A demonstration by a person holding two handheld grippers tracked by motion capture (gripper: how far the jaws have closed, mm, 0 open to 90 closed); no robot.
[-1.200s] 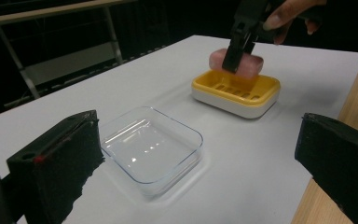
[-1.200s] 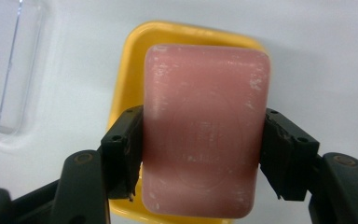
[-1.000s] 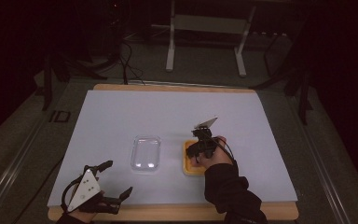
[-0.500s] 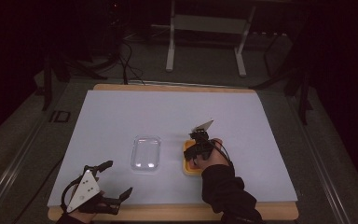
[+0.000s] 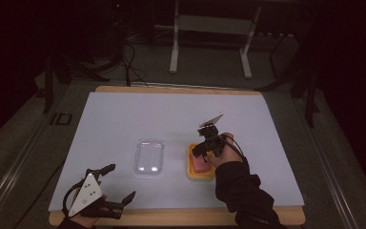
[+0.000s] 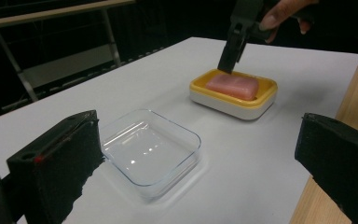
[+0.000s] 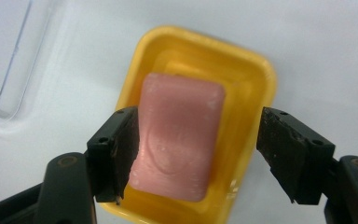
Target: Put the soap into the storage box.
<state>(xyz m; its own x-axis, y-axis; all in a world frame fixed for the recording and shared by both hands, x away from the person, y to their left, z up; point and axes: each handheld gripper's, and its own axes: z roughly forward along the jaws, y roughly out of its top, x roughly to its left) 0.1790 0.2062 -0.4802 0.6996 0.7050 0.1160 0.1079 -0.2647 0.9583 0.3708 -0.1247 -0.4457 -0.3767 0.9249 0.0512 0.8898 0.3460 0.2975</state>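
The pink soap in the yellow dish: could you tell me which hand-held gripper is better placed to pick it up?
Right: the right hand-held gripper hangs open astride the pink soap; the left hand-held gripper sits at the table's near edge.

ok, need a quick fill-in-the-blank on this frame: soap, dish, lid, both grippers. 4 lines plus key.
1. The pink soap bar lies in a ____ soap dish.
2. The right gripper hangs over the soap with its jaws ____.
3. The clear plastic lid lies on the dish's ____ side in the high view.
4. The left gripper sits near the table's ____ edge, open.

Missing words: yellow; open; left; front
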